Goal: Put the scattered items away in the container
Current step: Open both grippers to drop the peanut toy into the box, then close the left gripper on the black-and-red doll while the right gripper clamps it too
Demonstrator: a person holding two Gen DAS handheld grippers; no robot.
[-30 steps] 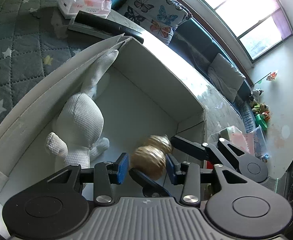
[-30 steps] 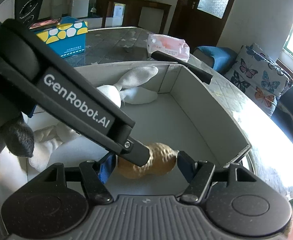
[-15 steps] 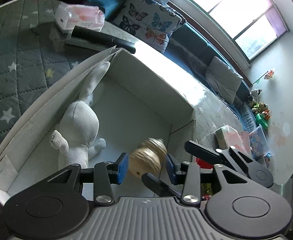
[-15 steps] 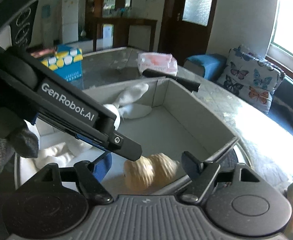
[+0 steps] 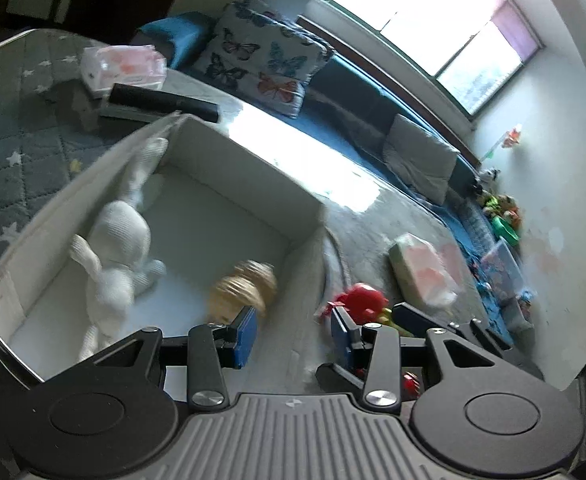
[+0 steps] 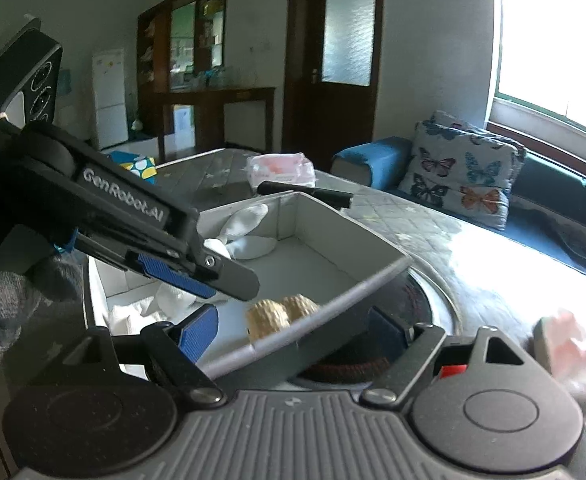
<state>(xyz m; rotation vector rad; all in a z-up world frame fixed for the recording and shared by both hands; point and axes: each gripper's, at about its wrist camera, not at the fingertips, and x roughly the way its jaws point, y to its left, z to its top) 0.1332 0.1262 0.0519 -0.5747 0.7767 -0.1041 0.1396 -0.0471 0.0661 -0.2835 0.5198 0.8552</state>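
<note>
Where sunlit, red toy [image 5: 359, 304] beside box [image 5: 249, 168]

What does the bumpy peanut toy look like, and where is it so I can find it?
Look for the big white cardboard box on the grey starry quilted tabletop. Inside, on its floor near one corner, lies the tan peanut-shaped toy. Its only neighbour in there is a white knitted bunny; the peanut is golden-brown, ridged and two-lobed.

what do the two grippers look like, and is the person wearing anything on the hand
Both grippers, the left gripper and the right gripper, are matte black, with a ribbed grey front plate, round black hubs, silver screws and blue ribbed pads on the fingers. The left one's side carries white "GenRobot.AI" lettering, seen from the right wrist view. A grey knitted glove covers the hand holding it.
</note>
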